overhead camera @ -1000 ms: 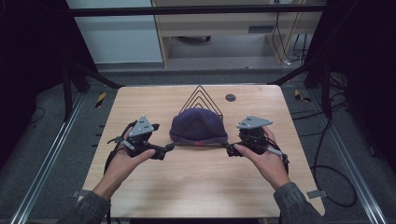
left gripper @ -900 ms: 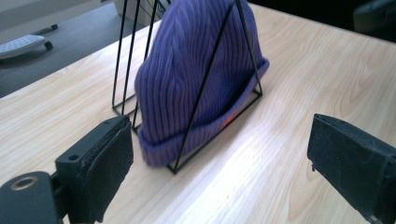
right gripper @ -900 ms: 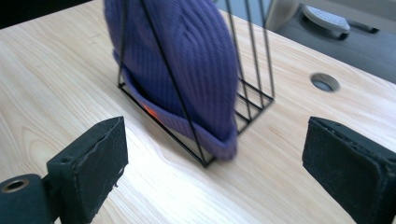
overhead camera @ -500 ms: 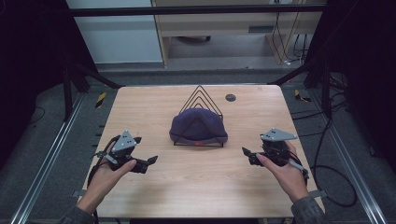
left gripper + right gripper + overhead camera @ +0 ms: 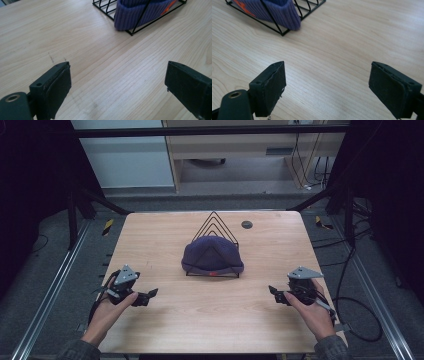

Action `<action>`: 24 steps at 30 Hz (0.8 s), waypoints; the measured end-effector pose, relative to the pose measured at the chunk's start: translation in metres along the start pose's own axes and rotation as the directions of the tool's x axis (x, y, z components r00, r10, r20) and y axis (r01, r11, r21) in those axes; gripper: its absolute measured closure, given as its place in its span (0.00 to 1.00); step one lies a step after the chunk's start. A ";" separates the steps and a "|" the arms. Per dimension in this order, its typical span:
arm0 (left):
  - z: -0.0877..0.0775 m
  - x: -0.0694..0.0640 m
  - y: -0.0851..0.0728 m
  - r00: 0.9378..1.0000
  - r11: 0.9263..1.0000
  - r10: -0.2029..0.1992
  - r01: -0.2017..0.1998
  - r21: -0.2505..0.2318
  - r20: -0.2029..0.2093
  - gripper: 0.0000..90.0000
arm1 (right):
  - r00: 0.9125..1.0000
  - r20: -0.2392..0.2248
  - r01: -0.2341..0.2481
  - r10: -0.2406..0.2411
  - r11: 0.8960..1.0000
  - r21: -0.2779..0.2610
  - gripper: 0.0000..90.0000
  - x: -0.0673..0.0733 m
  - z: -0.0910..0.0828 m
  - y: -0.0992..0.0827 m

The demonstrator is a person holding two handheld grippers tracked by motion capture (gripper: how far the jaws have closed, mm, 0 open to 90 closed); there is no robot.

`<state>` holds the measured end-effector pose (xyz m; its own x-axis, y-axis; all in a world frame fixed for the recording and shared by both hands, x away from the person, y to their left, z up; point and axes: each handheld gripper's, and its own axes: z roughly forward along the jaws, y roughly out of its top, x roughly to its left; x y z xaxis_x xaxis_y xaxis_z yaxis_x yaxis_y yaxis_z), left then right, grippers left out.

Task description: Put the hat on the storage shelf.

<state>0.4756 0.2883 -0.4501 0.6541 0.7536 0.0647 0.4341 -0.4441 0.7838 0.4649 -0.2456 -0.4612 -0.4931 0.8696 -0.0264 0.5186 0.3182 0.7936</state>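
A purple knit beanie (image 5: 212, 256) sits draped over a black wire triangular rack (image 5: 215, 224) at the middle of the wooden table (image 5: 210, 320). My left gripper (image 5: 145, 297) is held low at the front left, open and empty, well apart from the hat. My right gripper (image 5: 275, 295) is at the front right, also open and empty. In the left gripper view the beanie (image 5: 142, 12) and rack (image 5: 105, 10) lie at the top; in the right gripper view the beanie (image 5: 274, 10) sits at the top left behind rack wires (image 5: 272, 26).
A small dark round disc (image 5: 246, 224) lies on the table behind the rack at the right. Metal frame rails (image 5: 50, 285) run along both sides of the table. Cables (image 5: 350, 310) trail on the floor at the right.
Both grippers have drawn back from the beanie's sides toward the table's front corners, and the beanie is left resting on the rack.
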 end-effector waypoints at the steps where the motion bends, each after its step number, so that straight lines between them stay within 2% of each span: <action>1: 0.001 0.001 -0.002 1.000 1.000 -0.003 0.003 0.004 0.001 0.07 | 1.000 0.001 -0.006 0.006 1.000 0.007 0.16 -0.001 0.001 -0.002; 7: 0.011 0.003 -0.012 1.000 0.999 -0.009 0.009 0.043 0.005 0.07 | 1.000 0.005 -0.026 0.026 0.999 0.031 0.16 -0.003 0.008 -0.012; 12: 0.019 0.001 -0.018 1.000 0.998 0.000 -0.002 0.067 0.027 0.07 | 0.999 0.001 -0.044 0.044 0.997 0.056 0.15 -0.004 0.015 -0.021; 14: 0.022 0.000 -0.020 0.999 0.997 -0.006 0.003 0.075 0.038 0.06 | 0.998 0.005 -0.063 0.063 0.996 0.057 0.15 -0.004 0.017 -0.023; 24: 0.035 -0.001 -0.028 0.995 0.990 -0.042 0.030 0.137 0.085 0.05 | 0.997 -0.003 -0.077 0.077 0.991 0.107 0.13 -0.004 0.028 -0.031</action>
<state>0.4848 0.2834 -0.4938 0.6855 0.7278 -0.0212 0.5346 -0.4834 0.6932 0.4701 -0.2481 -0.5028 -0.4537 0.8904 0.0371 0.6265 0.2891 0.7238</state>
